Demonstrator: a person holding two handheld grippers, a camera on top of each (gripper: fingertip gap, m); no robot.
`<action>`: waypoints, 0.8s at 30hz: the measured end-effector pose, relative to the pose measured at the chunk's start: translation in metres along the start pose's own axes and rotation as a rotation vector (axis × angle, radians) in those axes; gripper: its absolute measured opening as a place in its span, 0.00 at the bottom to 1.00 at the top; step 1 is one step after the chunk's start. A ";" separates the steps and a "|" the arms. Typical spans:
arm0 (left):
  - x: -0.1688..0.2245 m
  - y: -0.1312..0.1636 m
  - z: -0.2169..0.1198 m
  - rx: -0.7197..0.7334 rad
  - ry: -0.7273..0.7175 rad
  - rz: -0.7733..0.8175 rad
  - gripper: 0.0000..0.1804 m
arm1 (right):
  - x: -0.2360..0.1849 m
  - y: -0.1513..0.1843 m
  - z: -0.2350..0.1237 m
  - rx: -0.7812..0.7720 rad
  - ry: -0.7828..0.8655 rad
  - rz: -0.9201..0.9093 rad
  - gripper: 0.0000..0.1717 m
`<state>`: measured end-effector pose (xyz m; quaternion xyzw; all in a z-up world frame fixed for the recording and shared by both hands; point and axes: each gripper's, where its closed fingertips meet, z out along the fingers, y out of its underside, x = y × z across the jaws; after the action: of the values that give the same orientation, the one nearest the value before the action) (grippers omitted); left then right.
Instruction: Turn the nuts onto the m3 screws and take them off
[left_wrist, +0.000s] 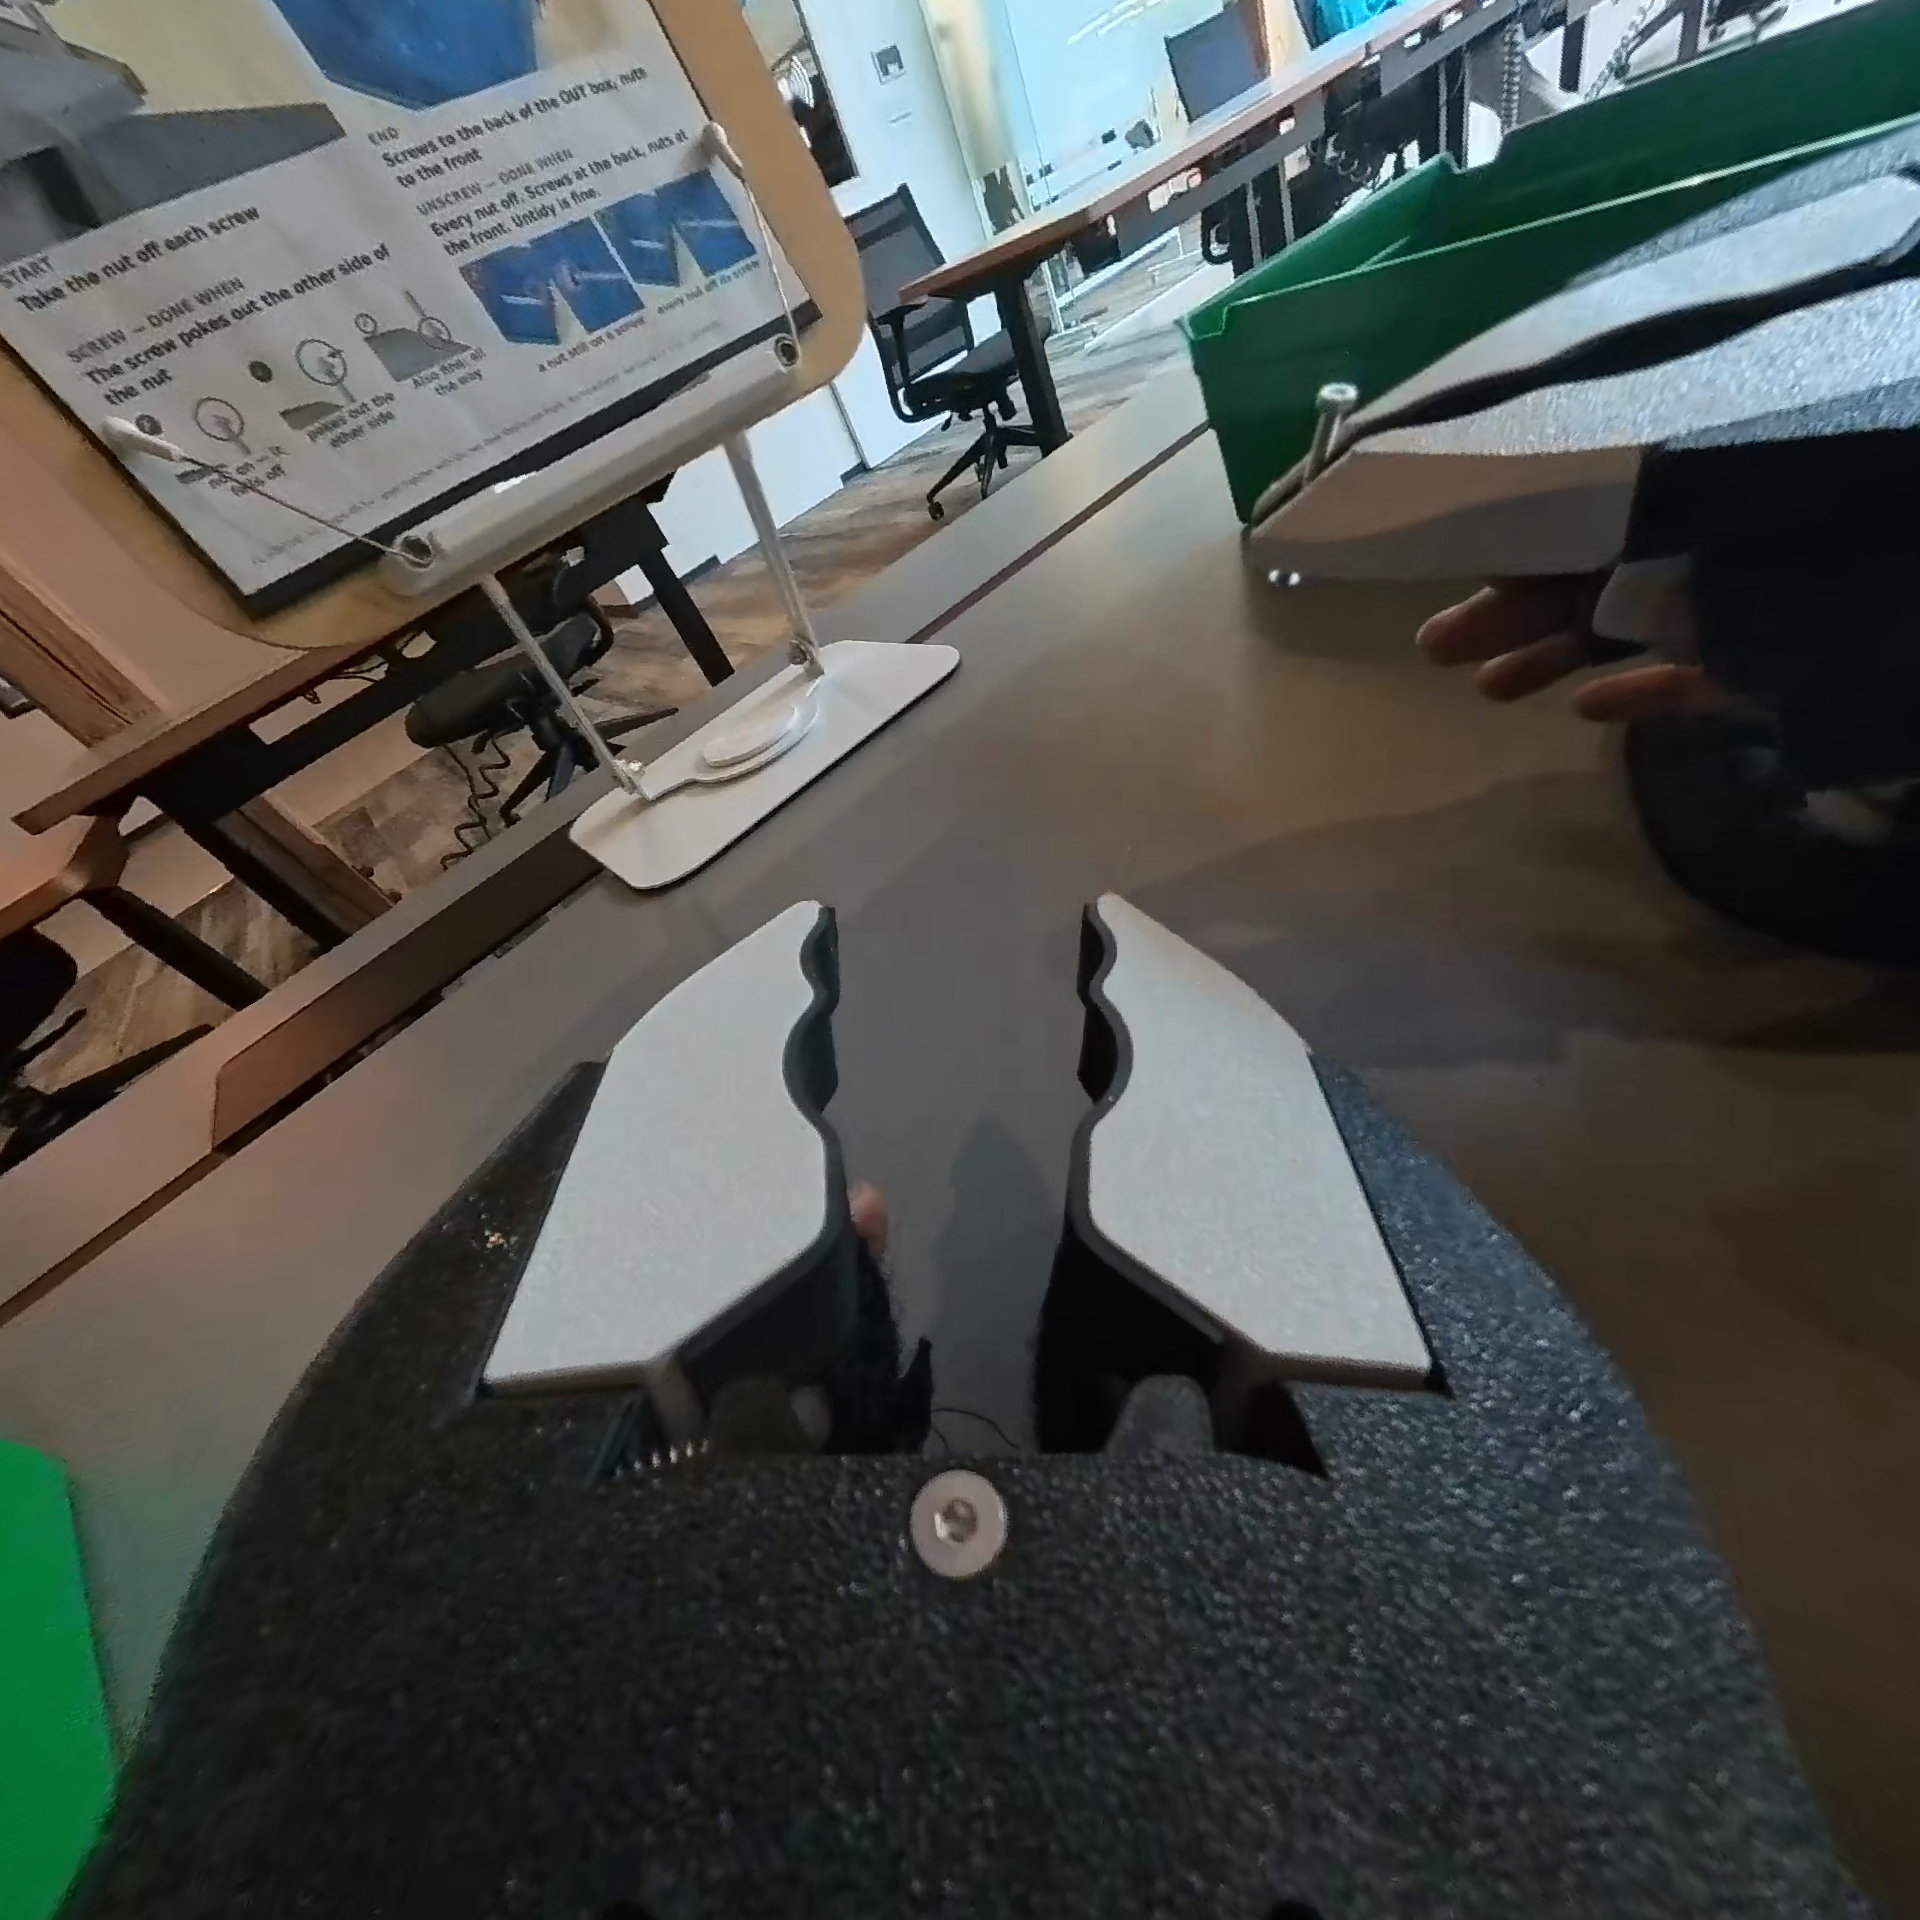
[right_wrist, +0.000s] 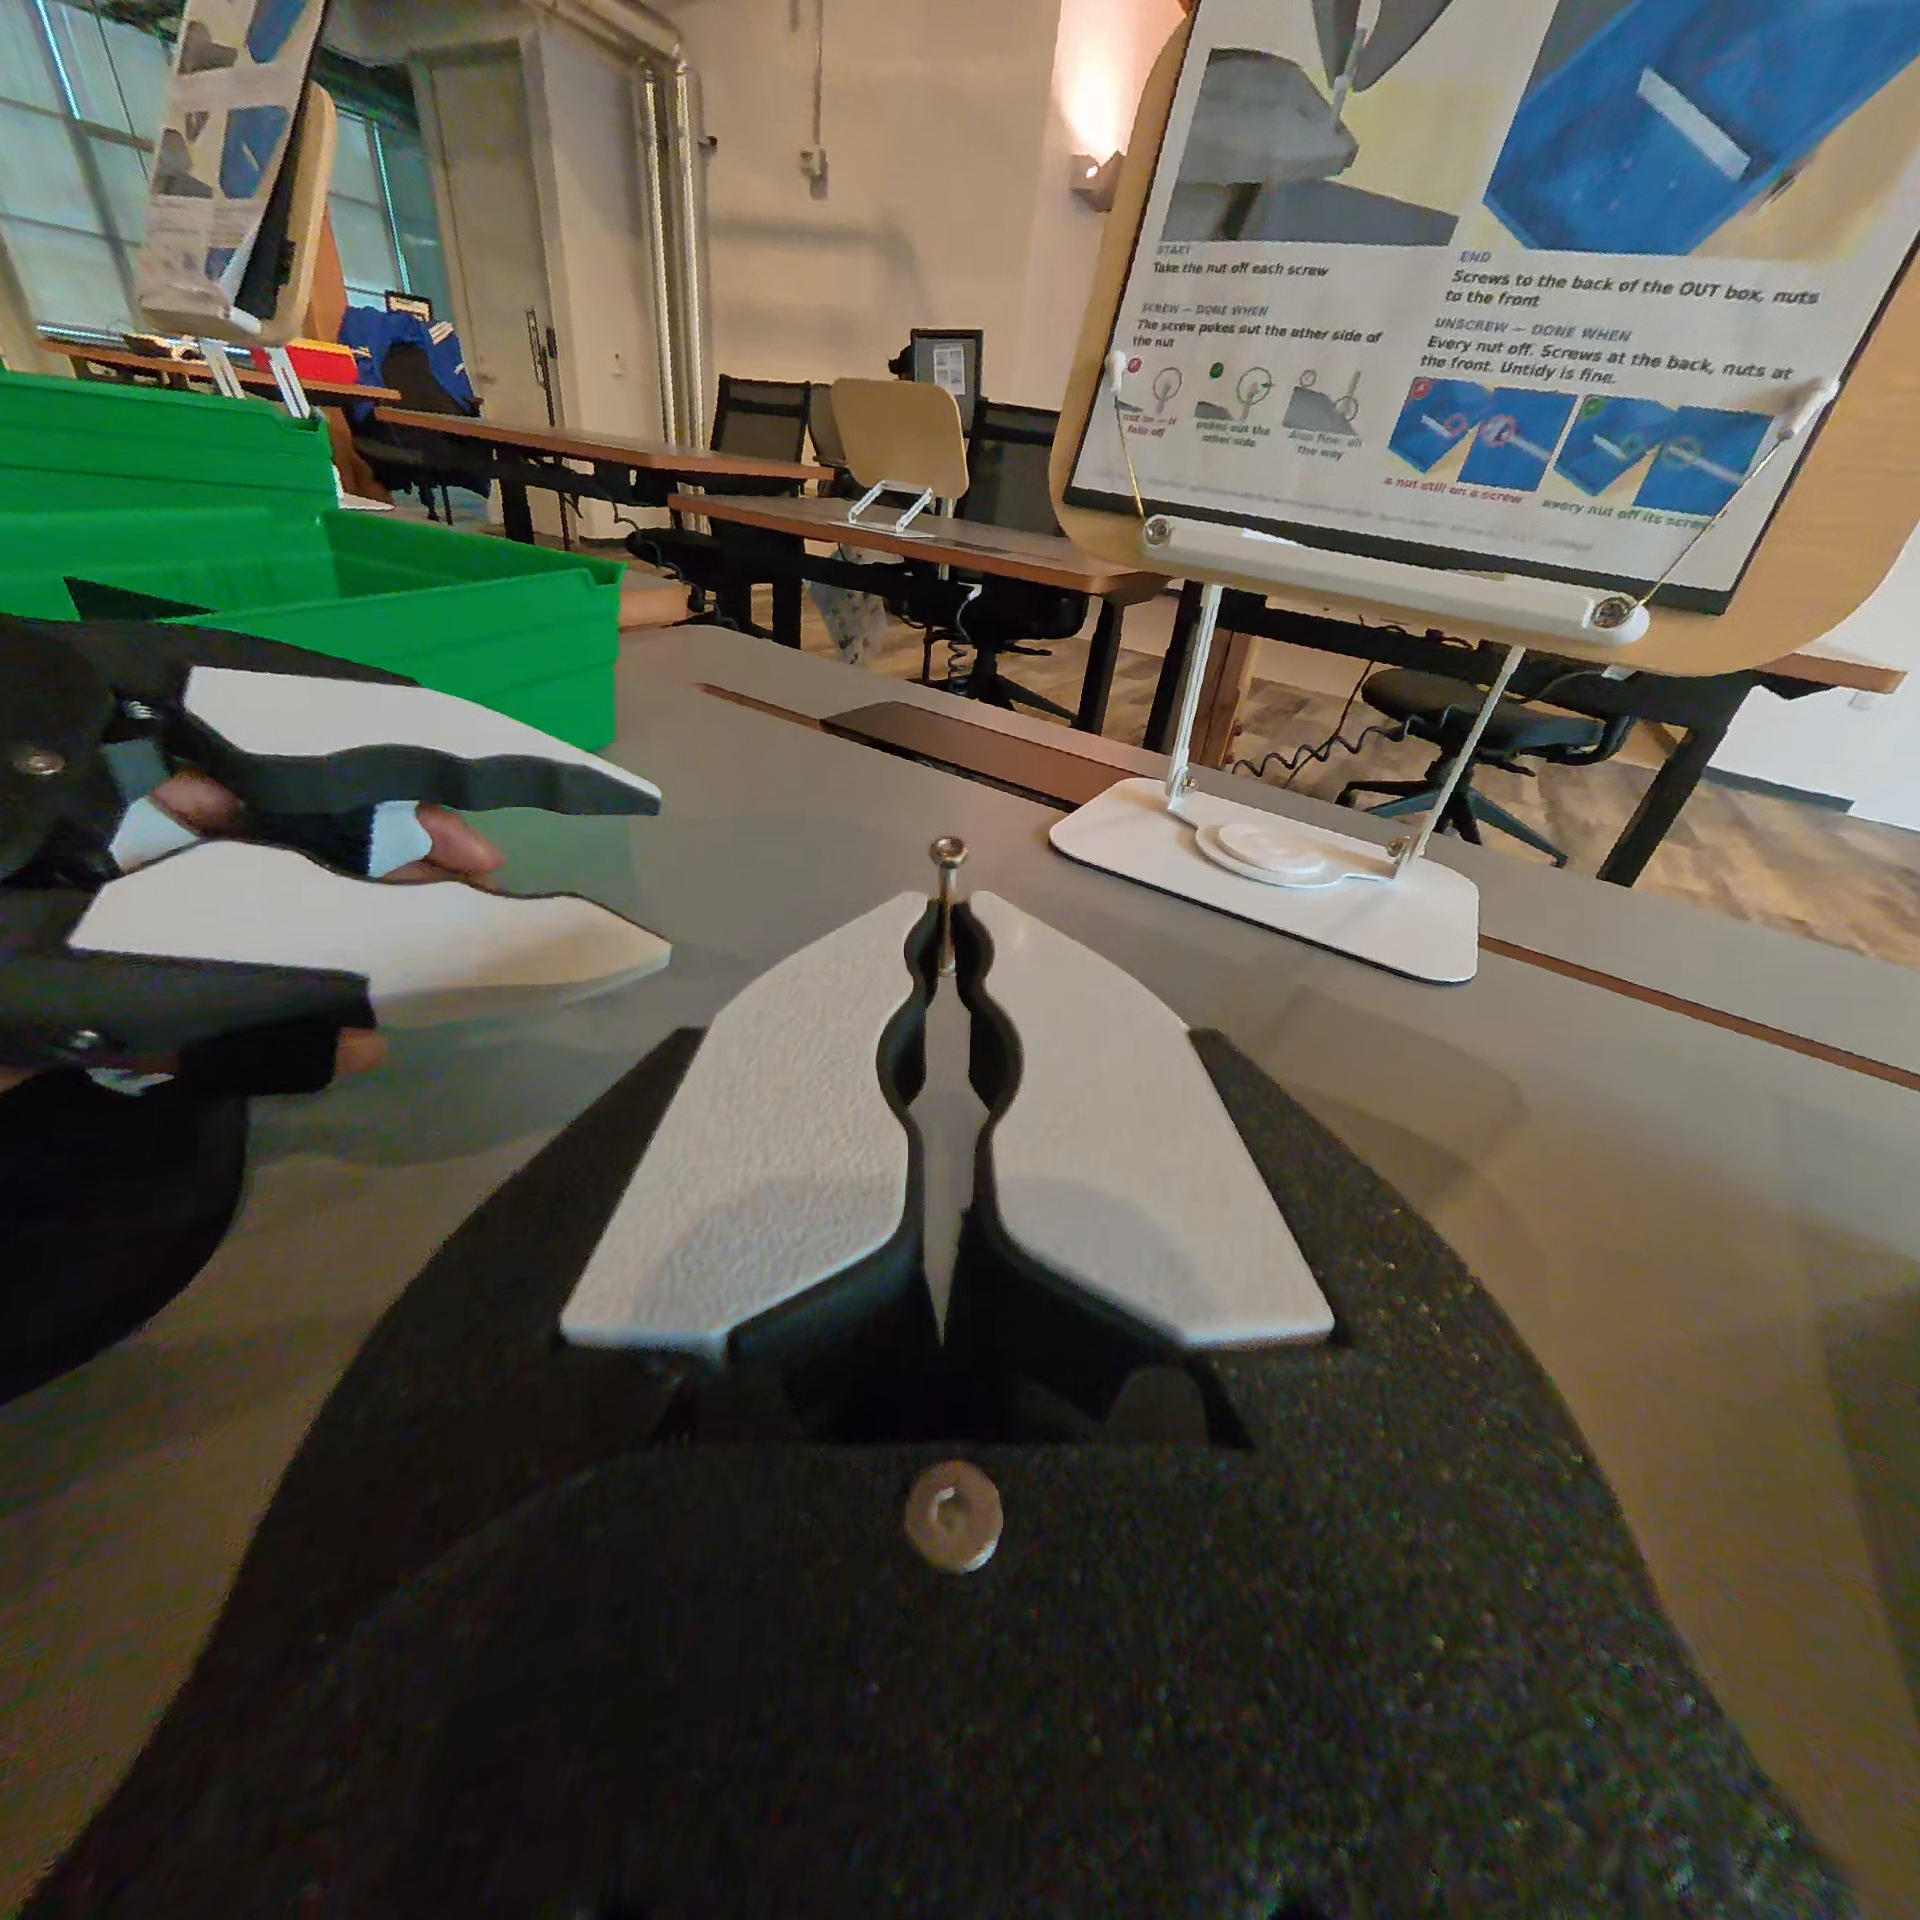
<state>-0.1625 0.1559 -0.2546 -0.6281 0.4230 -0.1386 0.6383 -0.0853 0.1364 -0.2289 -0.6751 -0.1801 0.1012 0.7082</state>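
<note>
Screw (right_wrist: 948, 904) stands upright at the centre of the right wrist view, pinched by its shank between the closed fingers (right_wrist: 831, 1091) of the right gripper (right_wrist: 948, 925), head upward. The left gripper (left_wrist: 956, 935), at the middle left of that view, has its fingers parted and bare above the grey counter (left_wrist: 1143, 727). No nut is visible on the screw or counter. Fetching one, perhaps from the green bin (right_wrist: 416, 613), probably comes next; keeping the screw steady and vertical should help threading.
</note>
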 end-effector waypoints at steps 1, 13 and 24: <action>-0.001 -0.001 -0.001 0.005 -0.001 -0.009 0.24 | 0.000 0.001 0.000 -0.004 -0.001 0.001 0.01; -0.001 -0.001 -0.001 0.011 0.008 -0.021 0.25 | -0.002 0.006 0.003 -0.038 -0.001 -0.017 0.01; 0.000 -0.001 -0.001 0.007 0.013 -0.020 0.25 | 0.008 0.021 0.012 -0.150 0.051 0.011 0.01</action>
<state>-0.1628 0.1552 -0.2540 -0.6292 0.4205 -0.1503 0.6362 -0.0809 0.1517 -0.2489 -0.7296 -0.1651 0.0740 0.6595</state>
